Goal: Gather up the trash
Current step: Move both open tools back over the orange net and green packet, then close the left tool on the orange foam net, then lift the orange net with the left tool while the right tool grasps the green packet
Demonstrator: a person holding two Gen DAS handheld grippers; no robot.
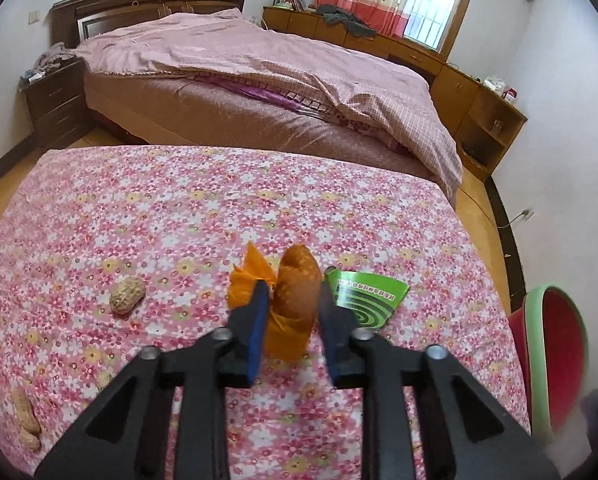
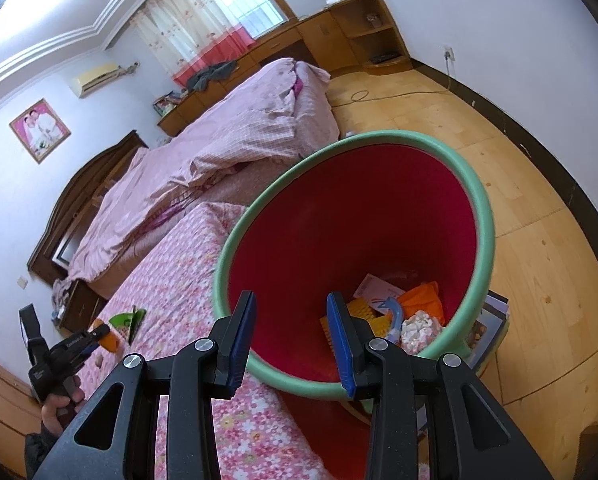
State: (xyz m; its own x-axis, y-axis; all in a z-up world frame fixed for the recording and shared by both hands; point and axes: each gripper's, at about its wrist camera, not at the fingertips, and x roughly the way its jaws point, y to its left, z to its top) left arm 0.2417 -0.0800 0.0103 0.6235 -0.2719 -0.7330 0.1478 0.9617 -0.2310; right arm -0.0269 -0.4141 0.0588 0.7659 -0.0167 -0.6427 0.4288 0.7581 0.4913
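Observation:
On the pink floral table cover (image 1: 179, 208) stands an orange-wrapped snack (image 1: 295, 268), and my left gripper (image 1: 294, 292) is shut on it, a blue pad against each side. A green packet (image 1: 367, 296) lies just right of it. Two peanuts (image 1: 127, 294) (image 1: 26, 420) lie to the left. In the right wrist view my right gripper (image 2: 291, 300) hangs open over the near rim of a red bin with a green rim (image 2: 483, 216). Nothing is between its pads. Several scraps lie in the bin, among them an orange piece (image 2: 423, 300) and pink paper (image 2: 375, 288).
The bin (image 1: 539, 352) stands off the table's right edge, on a stack of things (image 2: 495, 320) on the wooden floor (image 2: 539, 240). A bed with a pink quilt (image 1: 259, 52) lies beyond the table. A hand (image 2: 59, 404) holds the left gripper (image 2: 99, 334).

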